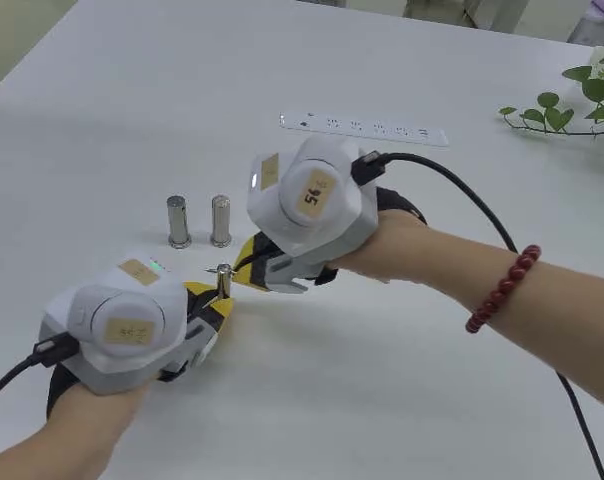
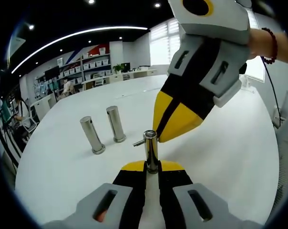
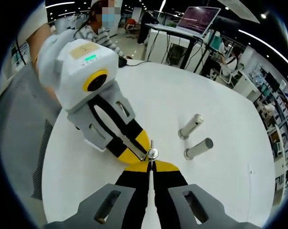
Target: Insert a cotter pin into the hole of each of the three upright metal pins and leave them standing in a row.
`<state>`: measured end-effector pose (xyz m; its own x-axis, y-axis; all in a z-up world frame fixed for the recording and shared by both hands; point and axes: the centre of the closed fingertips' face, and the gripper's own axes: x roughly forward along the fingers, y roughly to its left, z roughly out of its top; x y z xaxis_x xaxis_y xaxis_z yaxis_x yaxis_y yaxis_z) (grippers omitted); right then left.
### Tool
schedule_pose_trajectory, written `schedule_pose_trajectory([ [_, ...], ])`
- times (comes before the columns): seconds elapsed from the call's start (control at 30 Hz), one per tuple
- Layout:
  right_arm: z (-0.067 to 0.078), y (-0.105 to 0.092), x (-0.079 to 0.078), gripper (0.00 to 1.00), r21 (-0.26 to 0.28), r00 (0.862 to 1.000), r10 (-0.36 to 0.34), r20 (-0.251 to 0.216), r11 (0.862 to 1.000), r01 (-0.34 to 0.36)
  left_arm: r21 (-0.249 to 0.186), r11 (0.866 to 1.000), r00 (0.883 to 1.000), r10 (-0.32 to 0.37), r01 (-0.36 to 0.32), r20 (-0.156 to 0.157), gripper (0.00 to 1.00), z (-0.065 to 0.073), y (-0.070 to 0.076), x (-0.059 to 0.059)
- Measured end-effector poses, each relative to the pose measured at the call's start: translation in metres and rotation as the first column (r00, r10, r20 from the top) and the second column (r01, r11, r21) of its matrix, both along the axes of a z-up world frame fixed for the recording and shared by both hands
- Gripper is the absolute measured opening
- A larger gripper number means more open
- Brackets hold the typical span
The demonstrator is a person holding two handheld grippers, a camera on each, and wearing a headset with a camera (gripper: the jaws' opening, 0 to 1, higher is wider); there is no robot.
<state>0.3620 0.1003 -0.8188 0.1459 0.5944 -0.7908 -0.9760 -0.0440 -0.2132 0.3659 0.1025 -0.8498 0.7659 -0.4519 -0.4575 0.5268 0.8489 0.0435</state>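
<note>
The yellow round sticker on the right gripper reads "56" in the head view. The one on the left gripper is too blurred for me to read. Both grippers have smooth grey-white plastic shells and black wedge fingers tipped in yellow.

My left fingers are clamped on the lower part of a short polished steel cylinder pin, holding it upright on the matte white tabletop. My right fingers are pressed together on a thin wire cotter pin. It passes through the hole near the cylinder's top, and its end pokes out on the far side. The right fingertips meet the cylinder from 3 o'clock in the left gripper view.

At about 11 o'clock from the held cylinder, a second steel pin and a third steel pin stand upright side by side, apart from both grippers.

A long white power strip lies at 12 o'clock, a leafy green vine at 2 o'clock. A dark red bead bracelet circles the right wrist.
</note>
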Motion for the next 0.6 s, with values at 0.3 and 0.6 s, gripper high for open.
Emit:
schedule_pose_trajectory([
  [0.3, -0.002, -0.004, -0.003, 0.08, -0.002, 1.0, 0.011, 0.013, 1.0, -0.011, 0.008, 1.0, 1.0, 0.017, -0.017, 0.0, 0.07, 0.0, 0.0, 0.0],
  [0.6, -0.002, -0.014, -0.002, 0.09, 0.03, 1.0, -0.028, 0.01, 0.999, 0.028, 0.007, 1.0, 1.0, 0.023, -0.023, -0.007, 0.07, 0.0, 0.0, 0.001],
])
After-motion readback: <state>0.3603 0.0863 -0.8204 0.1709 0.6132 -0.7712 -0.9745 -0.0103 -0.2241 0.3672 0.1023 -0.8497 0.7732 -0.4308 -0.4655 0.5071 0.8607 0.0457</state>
